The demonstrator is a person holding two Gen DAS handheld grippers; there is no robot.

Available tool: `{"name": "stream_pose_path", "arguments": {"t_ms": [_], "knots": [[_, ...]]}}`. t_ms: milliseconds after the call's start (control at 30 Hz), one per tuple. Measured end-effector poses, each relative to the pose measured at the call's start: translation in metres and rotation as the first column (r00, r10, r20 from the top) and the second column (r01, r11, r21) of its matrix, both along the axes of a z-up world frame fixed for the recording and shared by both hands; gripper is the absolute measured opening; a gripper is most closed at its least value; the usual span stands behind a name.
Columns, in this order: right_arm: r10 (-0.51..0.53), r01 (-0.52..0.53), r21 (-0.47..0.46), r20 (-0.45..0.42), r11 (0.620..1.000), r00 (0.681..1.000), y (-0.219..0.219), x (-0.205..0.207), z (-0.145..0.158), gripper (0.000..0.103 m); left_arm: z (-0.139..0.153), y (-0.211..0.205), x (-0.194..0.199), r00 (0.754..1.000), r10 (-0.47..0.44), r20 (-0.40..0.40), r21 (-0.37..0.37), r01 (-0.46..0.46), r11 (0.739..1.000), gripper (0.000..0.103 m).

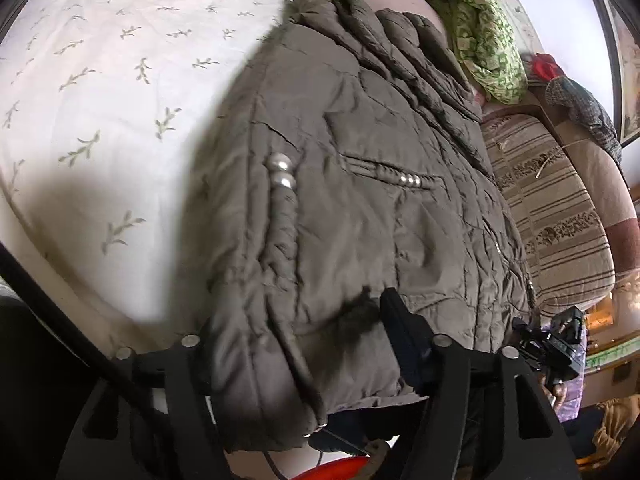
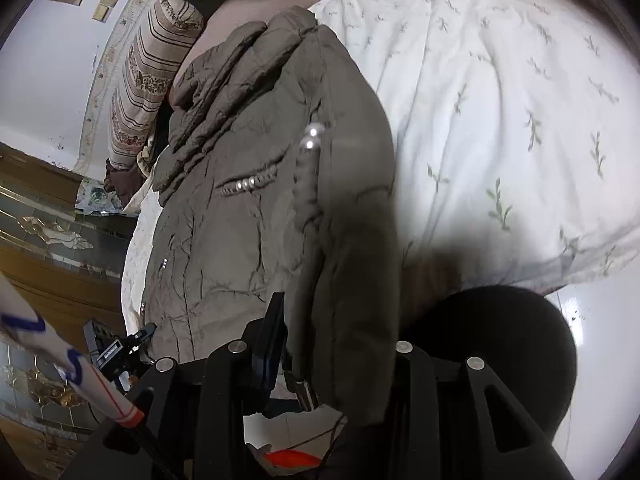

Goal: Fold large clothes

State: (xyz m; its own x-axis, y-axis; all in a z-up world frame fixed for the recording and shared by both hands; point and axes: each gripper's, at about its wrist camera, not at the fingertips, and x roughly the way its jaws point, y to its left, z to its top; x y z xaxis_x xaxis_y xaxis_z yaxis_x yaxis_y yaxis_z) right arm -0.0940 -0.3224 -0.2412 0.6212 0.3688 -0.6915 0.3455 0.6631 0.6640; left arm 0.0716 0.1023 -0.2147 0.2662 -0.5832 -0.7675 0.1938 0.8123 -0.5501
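Bedding first: a white sheet point(image 1: 100, 92) printed with small green sprigs covers the bed, and the olive-grey padded jacket point(image 1: 360, 184) lies across it, collar end toward striped cushions point(image 1: 560, 216) and a green patterned cloth point(image 1: 484, 40). Both tools grip the jacket's near hem: the left tool point(image 1: 304, 344) and the right tool point(image 2: 328, 344) each have fabric bunched between their fingers. Silver snaps point(image 1: 282, 170) dot a pocket flap.
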Motion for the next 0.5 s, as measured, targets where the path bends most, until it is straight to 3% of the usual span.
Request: {"name": "stream_pose_path", "arguments": {"t_ms": [133,167,200,233,267,367,500], "knots": [[-0.017,0.017,-0.024,-0.015,1.000,1.000,0.003,0.005,-0.006,0.044,0.003,-0.013,-0.005,1.000,0.017,0.026,0.084,-0.019,0.996,0.063],[-0.024,0.023,-0.028,-0.021,0.999,0.999,0.004,0.007,-0.007,0.044,0.004,-0.015,-0.006,0.999,0.020,0.027,0.109,-0.023,0.994,0.056],[-0.034,0.033,-0.033,-0.026,0.999,0.999,0.004,0.008,-0.007,0.044,0.006,-0.017,-0.006,1.000,0.021,0.022,0.141,-0.024,0.990,0.039],[-0.040,0.038,-0.040,-0.028,0.998,0.999,0.004,0.008,-0.006,0.039,0.008,-0.018,-0.006,1.000,0.024,0.018,0.153,-0.026,0.988,0.029],[-0.039,0.037,-0.051,-0.024,0.998,0.999,0.006,0.008,-0.002,0.030,0.013,-0.015,-0.005,0.999,0.032,0.016,0.149,-0.034,0.988,0.026],[-0.024,0.025,-0.068,0.013,0.997,1.000,0.008,0.004,0.015,0.020,0.035,-0.006,-0.010,0.998,0.053,0.040,0.118,-0.057,0.991,0.019],[-0.012,0.018,-0.061,0.101,0.998,0.995,0.008,-0.012,0.050,0.016,0.071,0.009,-0.026,0.993,0.072,0.097,0.080,-0.080,0.994,0.017]]}}
